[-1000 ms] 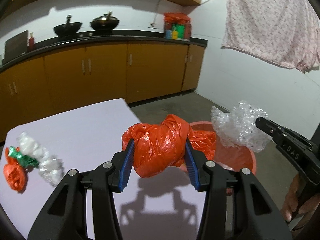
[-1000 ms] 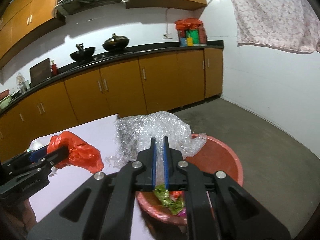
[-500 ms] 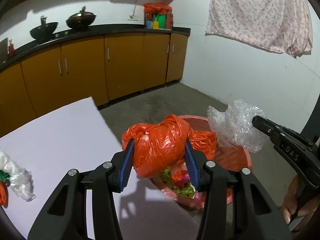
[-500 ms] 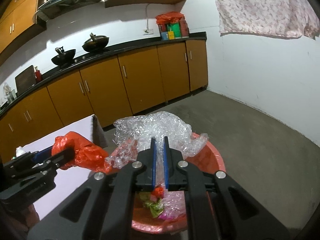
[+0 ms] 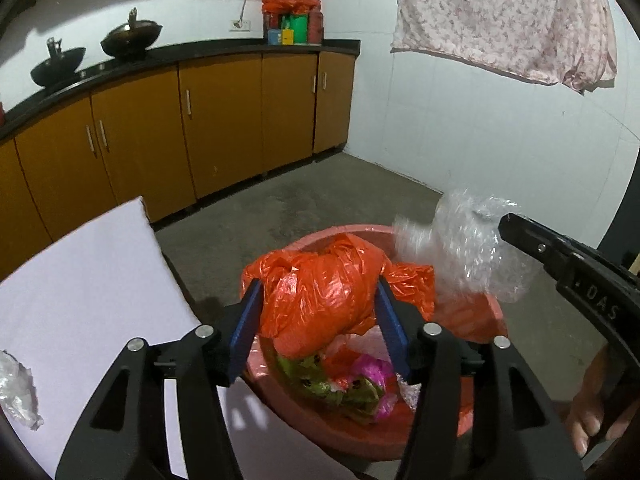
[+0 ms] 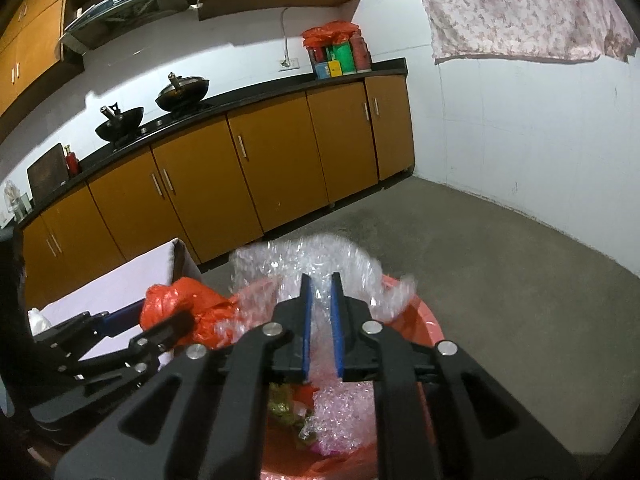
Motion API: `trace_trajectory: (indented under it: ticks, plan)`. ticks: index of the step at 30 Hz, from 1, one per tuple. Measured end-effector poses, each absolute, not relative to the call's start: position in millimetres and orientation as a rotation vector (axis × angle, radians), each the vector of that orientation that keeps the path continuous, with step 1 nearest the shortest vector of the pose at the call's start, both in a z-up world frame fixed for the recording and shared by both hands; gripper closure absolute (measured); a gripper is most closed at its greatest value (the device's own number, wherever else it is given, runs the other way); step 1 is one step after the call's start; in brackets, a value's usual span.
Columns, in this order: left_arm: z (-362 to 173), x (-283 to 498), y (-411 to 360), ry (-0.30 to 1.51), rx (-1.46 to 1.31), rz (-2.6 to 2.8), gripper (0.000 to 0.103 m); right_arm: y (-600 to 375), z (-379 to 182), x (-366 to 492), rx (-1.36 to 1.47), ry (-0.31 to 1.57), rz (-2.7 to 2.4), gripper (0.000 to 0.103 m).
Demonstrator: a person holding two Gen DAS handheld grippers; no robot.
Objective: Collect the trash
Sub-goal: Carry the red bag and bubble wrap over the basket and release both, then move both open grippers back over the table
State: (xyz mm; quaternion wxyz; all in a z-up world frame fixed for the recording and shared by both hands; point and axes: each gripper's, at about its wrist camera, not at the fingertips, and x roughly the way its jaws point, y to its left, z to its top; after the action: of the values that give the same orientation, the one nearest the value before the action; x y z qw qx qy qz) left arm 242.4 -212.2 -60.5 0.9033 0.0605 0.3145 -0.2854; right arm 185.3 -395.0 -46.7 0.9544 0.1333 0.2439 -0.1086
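My left tongs [image 5: 320,312] have the crumpled orange bag [image 5: 320,300] between their blue pads, hanging over the red basin [image 5: 486,312] on the floor beside the desk [image 5: 88,280]. The jaws are opening; the pads look to have barely left the plastic, so I reckon the bag is about to drop. My right tongs [image 6: 320,320] are opening too, a narrow gap showing, with the wad of bubble wrap [image 6: 304,264] between the pads and out past the tips, also above the basin.

Both pieces are nearly weightless, soft and springy. The bag is slick film that puffs back when squeezed, so I would take it across its thickest bunch. Bubble wrap is grippier but bulky; a fold near its middle is best. Neither can break, though either may cling to a pad or drift past the rim. More scraps already lie in the basin, and a clear wad [image 5: 16,392] waits on the desk.
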Motion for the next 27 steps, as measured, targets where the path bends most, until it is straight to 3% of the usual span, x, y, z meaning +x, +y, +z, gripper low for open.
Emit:
trace_trajectory:
  ticks: [12,27]
  plan:
    - [-67.1,243.7,-188.8,0.682,0.1,-0.538,0.036,-397.6,-47.8,178.9,0.274,0.488,-0.249,0.065]
    - [-48.9,217.1,-69.4,0.616,0.014,-0.3,0.03,-325.9,-31.2,190.2,0.183,0.485,-0.111,0.063]
